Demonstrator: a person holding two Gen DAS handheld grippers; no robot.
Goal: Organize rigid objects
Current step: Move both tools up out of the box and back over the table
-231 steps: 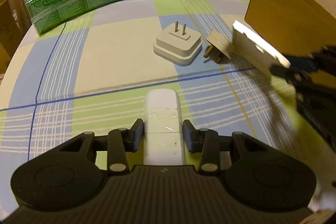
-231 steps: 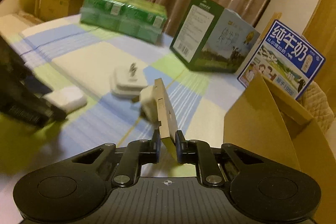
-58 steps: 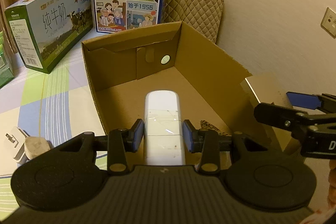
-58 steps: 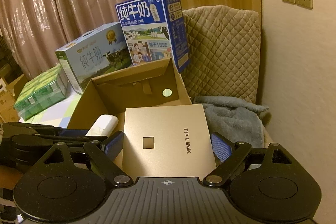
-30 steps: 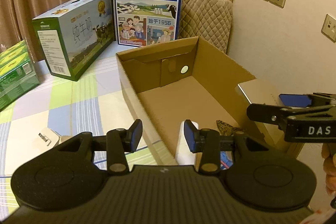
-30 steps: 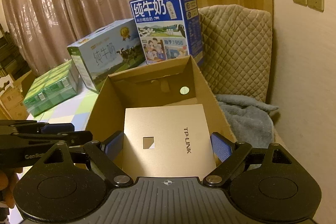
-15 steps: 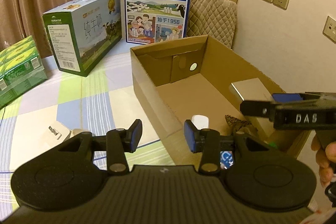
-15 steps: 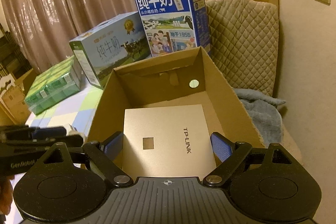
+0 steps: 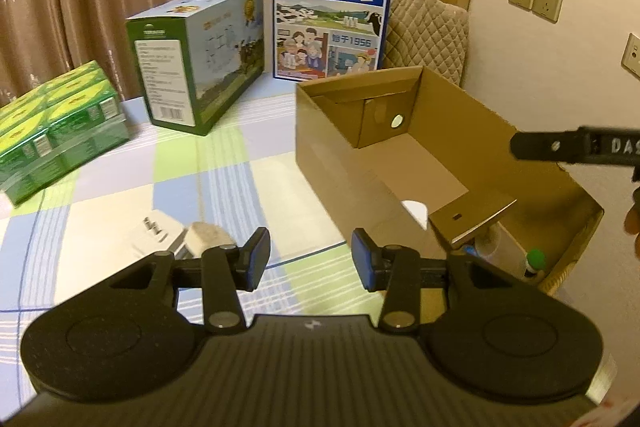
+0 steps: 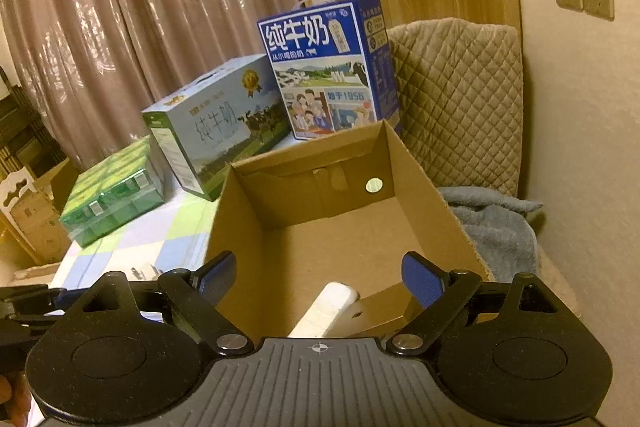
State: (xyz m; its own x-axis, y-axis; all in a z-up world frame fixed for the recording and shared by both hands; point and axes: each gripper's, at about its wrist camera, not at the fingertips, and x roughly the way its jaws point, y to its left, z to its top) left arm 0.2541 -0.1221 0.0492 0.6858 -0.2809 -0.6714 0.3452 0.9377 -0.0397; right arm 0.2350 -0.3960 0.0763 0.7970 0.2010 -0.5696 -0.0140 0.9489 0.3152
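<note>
An open cardboard box [image 9: 340,163] [image 10: 240,227] stands on the checked tablecloth. Inside it lie a white oblong device [image 10: 326,309] [image 9: 416,207] and a flat gold panel [image 9: 472,219] [image 10: 380,307], tilted near the box's near end. My left gripper [image 9: 307,254] is open and empty, just left of the box's near corner. My right gripper [image 10: 319,275] is open and empty above the box's near end. A white plug adapter [image 9: 154,229] and a beige plug [image 9: 208,237] lie on the cloth left of the box.
A blue milk carton case [image 9: 330,23], a green-and-white milk case [image 9: 196,55] and shrink-wrapped green packs [image 9: 56,127] stand at the back. A quilted chair [image 10: 460,99] with a grey towel [image 10: 500,227] is right of the box. Small items [image 9: 534,261] lie in the box's near corner.
My left gripper let go of the white device into the box and drew back left. My right gripper opened and the gold panel dropped into the box.
</note>
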